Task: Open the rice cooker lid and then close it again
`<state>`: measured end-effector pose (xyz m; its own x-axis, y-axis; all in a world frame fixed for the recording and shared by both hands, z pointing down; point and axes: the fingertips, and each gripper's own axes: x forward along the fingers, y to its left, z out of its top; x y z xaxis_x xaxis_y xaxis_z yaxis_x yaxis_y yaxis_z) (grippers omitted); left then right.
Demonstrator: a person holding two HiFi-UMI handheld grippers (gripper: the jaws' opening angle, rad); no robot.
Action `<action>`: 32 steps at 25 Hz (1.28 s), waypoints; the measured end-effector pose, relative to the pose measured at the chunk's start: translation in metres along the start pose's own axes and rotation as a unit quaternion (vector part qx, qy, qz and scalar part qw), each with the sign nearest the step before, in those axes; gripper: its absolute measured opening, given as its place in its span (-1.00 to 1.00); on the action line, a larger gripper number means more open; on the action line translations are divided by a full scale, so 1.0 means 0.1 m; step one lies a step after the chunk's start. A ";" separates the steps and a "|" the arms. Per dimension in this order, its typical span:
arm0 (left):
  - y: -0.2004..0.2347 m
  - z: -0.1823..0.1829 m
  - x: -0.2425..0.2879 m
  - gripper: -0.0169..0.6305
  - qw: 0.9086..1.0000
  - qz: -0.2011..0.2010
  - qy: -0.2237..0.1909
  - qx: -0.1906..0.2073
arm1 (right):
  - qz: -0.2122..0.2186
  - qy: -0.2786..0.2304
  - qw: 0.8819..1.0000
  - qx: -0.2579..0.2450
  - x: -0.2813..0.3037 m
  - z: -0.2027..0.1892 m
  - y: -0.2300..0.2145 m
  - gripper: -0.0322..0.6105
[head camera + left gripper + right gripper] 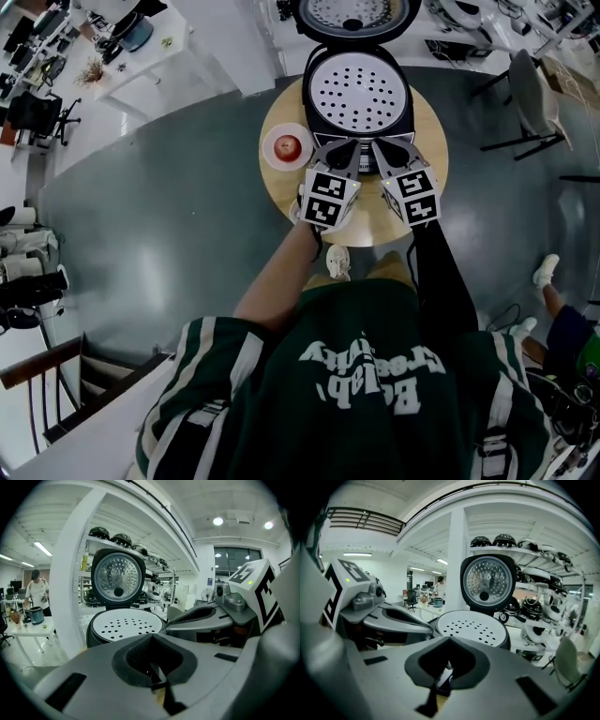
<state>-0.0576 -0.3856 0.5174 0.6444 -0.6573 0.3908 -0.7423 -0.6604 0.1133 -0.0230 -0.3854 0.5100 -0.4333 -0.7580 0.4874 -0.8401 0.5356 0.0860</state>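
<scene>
The black rice cooker (356, 94) stands on a round wooden table (427, 192) with its lid (356, 17) swung up and back. A white perforated tray fills its top. My left gripper (345, 153) and right gripper (387, 153) sit side by side at the cooker's front edge, both shut with nothing between the jaws. From the left gripper view the cooker (124, 625) and raised lid (117, 577) lie just ahead of the left gripper (154, 660). The right gripper view shows the cooker (471, 627), the lid (487, 583) and the right gripper (447, 660).
A white plate with a red apple (288, 147) sits on the table left of the cooker. A chair (525, 94) stands to the right on the grey floor. Shelves with more cookers are behind. A person (35, 592) stands at a far table.
</scene>
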 end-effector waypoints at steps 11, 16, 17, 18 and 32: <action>0.07 0.21 0.01 -0.96 1.000 0.007 0.003 0.015 | 0.009 -0.071 0.996 0.048 -0.02 0.37 -0.33 -0.89; 0.41 0.77 -0.01 -0.97 0.997 0.058 -0.056 0.015 | 0.020 -0.118 0.992 0.051 0.03 0.81 -0.66 -0.89; 0.50 0.93 -0.01 -0.96 0.995 0.068 -0.069 0.016 | 0.022 -0.128 0.990 0.048 0.03 0.93 -0.75 -0.89; 0.59 1.10 -0.02 -0.96 0.993 0.077 -0.083 0.017 | 0.024 -0.139 0.989 0.045 0.04 1.07 -0.83 -0.89; 1.35 3.22 0.26 -0.97 0.969 0.143 -0.185 0.075 | 0.001 -0.217 0.974 -0.063 0.19 2.99 -1.98 -0.89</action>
<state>-0.0820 -0.6095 0.2486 0.4594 -0.8878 0.0280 -0.8828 -0.4598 -0.0964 0.0376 -0.6171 0.2425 -0.5546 -0.8286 0.0765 -0.8047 0.5574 0.2043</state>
